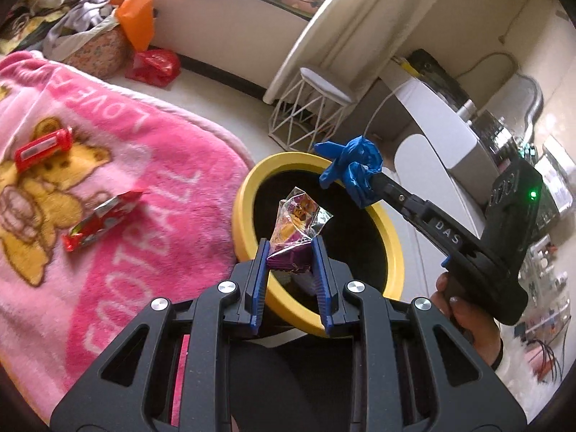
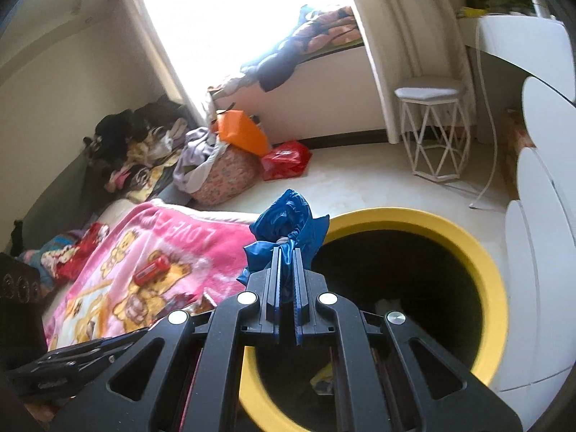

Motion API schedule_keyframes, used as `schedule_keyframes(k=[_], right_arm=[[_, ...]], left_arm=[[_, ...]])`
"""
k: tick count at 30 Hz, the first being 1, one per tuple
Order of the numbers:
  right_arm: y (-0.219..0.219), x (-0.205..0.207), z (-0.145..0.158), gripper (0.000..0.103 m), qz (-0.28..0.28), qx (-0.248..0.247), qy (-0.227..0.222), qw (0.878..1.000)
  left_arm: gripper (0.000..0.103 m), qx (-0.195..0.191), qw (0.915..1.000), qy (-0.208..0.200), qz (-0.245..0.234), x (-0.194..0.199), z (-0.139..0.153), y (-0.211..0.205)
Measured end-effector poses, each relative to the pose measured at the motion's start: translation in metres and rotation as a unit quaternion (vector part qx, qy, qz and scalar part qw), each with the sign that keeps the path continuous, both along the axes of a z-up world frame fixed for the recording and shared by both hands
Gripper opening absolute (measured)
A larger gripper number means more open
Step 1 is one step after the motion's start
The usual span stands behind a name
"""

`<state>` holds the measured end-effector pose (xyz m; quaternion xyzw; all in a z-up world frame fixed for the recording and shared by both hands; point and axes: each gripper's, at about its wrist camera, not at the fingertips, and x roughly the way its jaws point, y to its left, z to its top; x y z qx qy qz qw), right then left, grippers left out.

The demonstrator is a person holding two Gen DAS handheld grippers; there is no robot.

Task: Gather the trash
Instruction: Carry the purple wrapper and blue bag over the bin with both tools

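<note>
presently, largest first: pink blanket [image 1: 118, 180] spread on the bed, printed with a bear. yellow-rimmed bin [image 1: 248, 187] on the floor just beside the blanket's edge. left hand-held gripper [image 1: 289, 248], nearly closed, pinching a clear purple wrapper [image 1: 297, 223] above the bin mouth. right hand-held gripper [image 2: 287, 252], clamped tight on a crumpled blue bag [image 2: 288, 219] at the bin's rim. red wrapper [image 1: 97, 225] and red packet [image 1: 43, 147] lying apart on the blanket.

Pale floor [image 2: 360, 180], cream walls, bright window [image 2: 230, 10] (blown out), white wire stool [image 2: 435, 133] beside it
</note>
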<state>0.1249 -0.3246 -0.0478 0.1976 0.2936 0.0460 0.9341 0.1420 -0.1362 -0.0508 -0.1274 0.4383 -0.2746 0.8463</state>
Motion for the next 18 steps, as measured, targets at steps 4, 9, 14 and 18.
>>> schedule_keyframes(k=[4,9,14,18], right_arm=[[-0.015,-0.005,-0.004,0.005,-0.018,0.002,0.002,1.000],[-0.033,-0.010,-0.011,0.005,-0.041,0.007,0.011,0.999],[-0.048,-0.015,-0.019,0.006,-0.059,0.012,0.022,0.998],[-0.059,-0.020,-0.023,0.005,-0.074,0.014,0.028,0.997]], left_arm=[[0.018,0.007,0.9998,-0.005,-0.015,-0.002,0.001,-0.012],[0.018,0.015,0.9994,-0.006,-0.030,-0.003,0.000,-0.028],[0.018,0.022,0.9987,-0.006,-0.045,-0.004,-0.002,-0.044],[0.018,0.027,0.9980,-0.007,-0.056,-0.006,-0.005,-0.053]])
